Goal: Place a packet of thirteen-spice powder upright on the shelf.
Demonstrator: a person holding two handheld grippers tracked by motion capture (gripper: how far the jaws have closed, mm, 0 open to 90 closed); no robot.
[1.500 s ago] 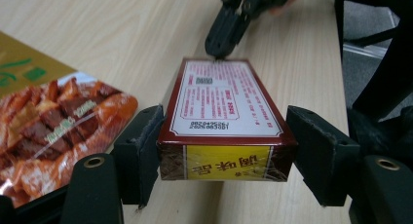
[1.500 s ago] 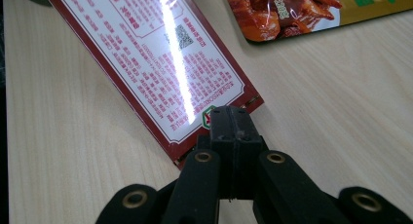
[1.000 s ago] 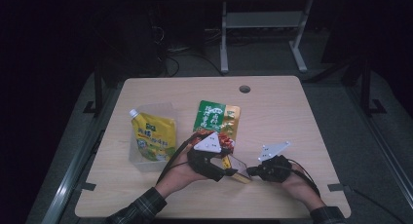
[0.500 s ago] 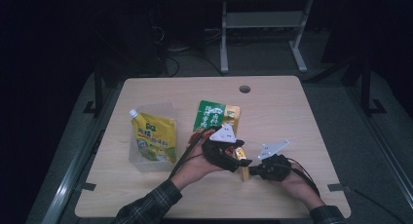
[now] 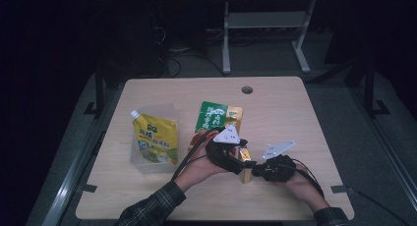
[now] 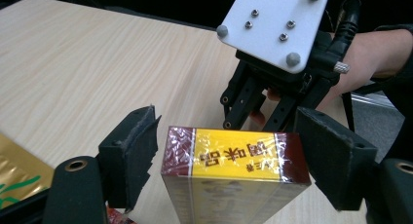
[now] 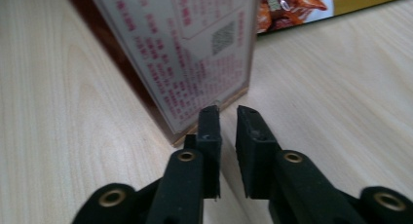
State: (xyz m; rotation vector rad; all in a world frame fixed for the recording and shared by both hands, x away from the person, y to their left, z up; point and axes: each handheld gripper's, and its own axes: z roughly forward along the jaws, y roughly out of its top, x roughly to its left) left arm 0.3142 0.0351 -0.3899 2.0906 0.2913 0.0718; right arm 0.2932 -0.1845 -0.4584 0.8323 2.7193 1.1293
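My left gripper (image 5: 239,159) has swung right since 1 second ago and now straddles the box (image 6: 234,177), which stands upright between its 2 spread jaws, a gap on each side. My right gripper (image 7: 228,118) sits just beside the box's foot, jaws nearly closed on nothing. The left gripper view reads the yellow top; the right gripper view shows the printed side panel. Both hands angle inward, meeting near the table's (image 5: 295,118) front edge.

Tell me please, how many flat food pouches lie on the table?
2. The yellow spouted pouch lies at the left in a clear tray. The green pouch lies near the middle, its near end hidden behind the left gripper.
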